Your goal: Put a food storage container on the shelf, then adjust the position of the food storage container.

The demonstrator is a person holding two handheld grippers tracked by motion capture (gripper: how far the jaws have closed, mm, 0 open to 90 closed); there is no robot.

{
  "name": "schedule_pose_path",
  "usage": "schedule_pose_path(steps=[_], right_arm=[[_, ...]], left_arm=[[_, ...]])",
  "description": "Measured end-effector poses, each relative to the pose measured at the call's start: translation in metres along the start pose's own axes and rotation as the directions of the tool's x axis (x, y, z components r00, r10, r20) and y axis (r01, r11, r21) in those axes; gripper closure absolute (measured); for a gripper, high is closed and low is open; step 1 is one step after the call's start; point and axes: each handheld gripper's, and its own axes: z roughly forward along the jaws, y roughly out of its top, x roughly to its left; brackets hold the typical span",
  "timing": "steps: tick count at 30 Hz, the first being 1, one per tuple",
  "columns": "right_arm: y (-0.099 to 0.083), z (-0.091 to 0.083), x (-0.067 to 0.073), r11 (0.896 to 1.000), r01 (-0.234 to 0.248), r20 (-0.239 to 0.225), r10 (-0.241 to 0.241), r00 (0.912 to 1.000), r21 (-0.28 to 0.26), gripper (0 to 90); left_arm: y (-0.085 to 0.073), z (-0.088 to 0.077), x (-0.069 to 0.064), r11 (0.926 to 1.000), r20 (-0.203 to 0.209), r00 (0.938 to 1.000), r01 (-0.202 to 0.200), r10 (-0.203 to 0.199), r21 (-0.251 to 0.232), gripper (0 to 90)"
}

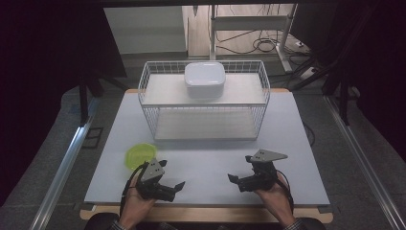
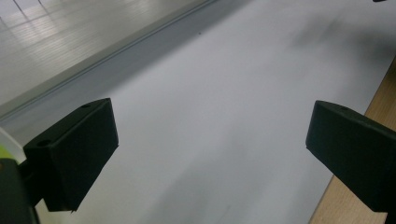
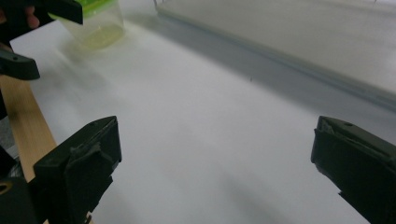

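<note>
In the high view we hold the left tool (image 1: 173,184) and the right tool (image 1: 241,174) low over the table (image 1: 287,143), both spread and empty. The green bowl (image 1: 140,155) lies just behind the left tool. In the left gripper view, the jaws stand wide apart above bare table. In the right gripper view the jaws are also wide, and the green bowl (image 3: 95,25) sits far ahead to the left.

Landmark: wire basket (image 1: 204,103), white, two shelves, standing at the far middle of the table (image 1: 287,158).
White lidded box (image 1: 205,79): on the basket's upper shelf, near its middle.
Cables (image 1: 261,44): on the floor beyond the basket.
Metal rails (image 1: 62,167): on the floor, either side of the table.
</note>
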Motion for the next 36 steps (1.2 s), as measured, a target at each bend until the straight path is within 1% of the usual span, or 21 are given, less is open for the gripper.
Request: schedule_pose_path(steps=[2, 6, 8, 9, 10, 11, 13, 16, 17, 18, 19, 21, 23, 25, 28, 32, 36], right_arm=[[-0.003, 0.0, -0.001, 1.0, -0.005, -0.002, 0.005, 1.0, 0.009, 1.8], [-0.003, -0.001, -0.002, 1.0, -0.01, 0.001, 0.01, 0.9999, -0.001, 2.1], [-0.004, 0.0, -0.003, 1.0, -0.013, 0.001, 0.013, 0.9999, 0.001, 2.2], [-0.004, 0.001, -0.003, 1.0, -0.013, 0.001, 0.013, 0.9999, 0.003, 2.3], [-0.004, 0.001, -0.002, 1.0, -0.016, 0.001, 0.016, 0.9999, 0.009, 2.3], [-0.005, 0.002, -0.002, 1.0, -0.01, 0.003, 0.01, 0.9999, 0.011, 2.4], [-0.005, 0.003, -0.001, 1.0, -0.009, 0.002, 0.009, 1.0, 0.016, 2.5], [-0.005, 0.005, -0.001, 1.0, -0.004, 0.001, 0.004, 1.0, 0.021, 2.7], [-0.005, 0.005, 0.0, 1.0, -0.005, 0.0, 0.005, 1.0, 0.024, 2.8], [-0.005, 0.006, 0.0, 1.0, -0.005, -0.001, 0.005, 1.0, 0.027, 2.9], [-0.005, 0.006, 0.0, 1.0, -0.002, 0.0, 0.002, 1.0, 0.029, 3.0], [-0.006, 0.007, 0.0, 0.999, -0.001, 0.0, 0.001, 1.0, 0.035, 3.3], [-0.006, 0.008, 0.0, 0.999, 0.002, 0.0, -0.002, 1.0, 0.04, 3.4], [-0.006, 0.009, 0.0, 0.999, 0.004, -0.005, -0.004, 1.0, 0.039, 3.6], [-0.006, 0.01, 0.001, 0.999, 0.006, -0.004, -0.006, 1.0, 0.043, 3.8], [-0.006, 0.011, 0.0, 0.999, 0.004, -0.002, -0.004, 1.0, 0.044, 4.1], [-0.006, 0.013, 0.002, 0.998, 0.006, -0.008, -0.005, 1.0, 0.055, 4.6]], left_arm=[[0.001, 0.001, 0.0, 0.9999, 0.005, 1.0, 0.005, -0.005, 0.009, 1.9], [0.003, 0.001, 0.003, 0.9996, 0.013, 0.9997, 0.022, -0.022, 0.018, 1.8], [0.004, 0.0, 0.006, 0.9994, 0.005, 0.9996, 0.026, -0.026, 0.023, 1.2], [0.004, -0.001, 0.009, 0.9993, 0.012, 0.9993, 0.035, -0.035, 0.012, 1.1], [0.005, -0.002, 0.012, 0.9989, 0.014, 0.9989, 0.045, -0.045, 0.011, 1.3], [0.006, -0.003, 0.013, 0.9986, 0.01, 0.9987, 0.051, -0.051, 0.011, 2.0], [0.008, -0.007, 0.018, 0.9986, -0.022, 0.9984, 0.052, -0.052, 0.006, 5.4], [0.01, -0.014, 0.027, 0.9985, -0.053, 0.9971, 0.055, -0.055, -0.005, 16.4], [0.01, -0.016, 0.031, 0.9977, -0.049, 0.9965, 0.067, -0.067, -0.007, 22.4], [0.009, -0.018, 0.035, 0.9969, -0.045, 0.9959, 0.079, -0.079, -0.009, 26.4], [0.009, -0.02, 0.039, 0.9955, -0.045, 0.9945, 0.094, -0.094, -0.014, 30.3], [0.009, -0.025, 0.047, 0.9922, -0.048, 0.9913, 0.121, -0.123, -0.027, 41.2], [0.009, -0.028, 0.052, 0.9908, -0.068, 0.9889, 0.13, -0.132, -0.036, 49.4], [0.01, -0.032, 0.057, 0.9904, -0.09, 0.9868, 0.131, -0.135, -0.042, 60.3], [0.009, -0.037, 0.065, 0.9873, -0.115, 0.981, 0.152, -0.156, -0.047, 72.7], [0.006, -0.044, 0.074, 0.982, -0.14, 0.9723, 0.181, -0.187, -0.056, 84.5], [0.002, -0.051, 0.084, 0.9766, -0.174, 0.9615, 0.204, -0.213, -0.069, 89.4]])
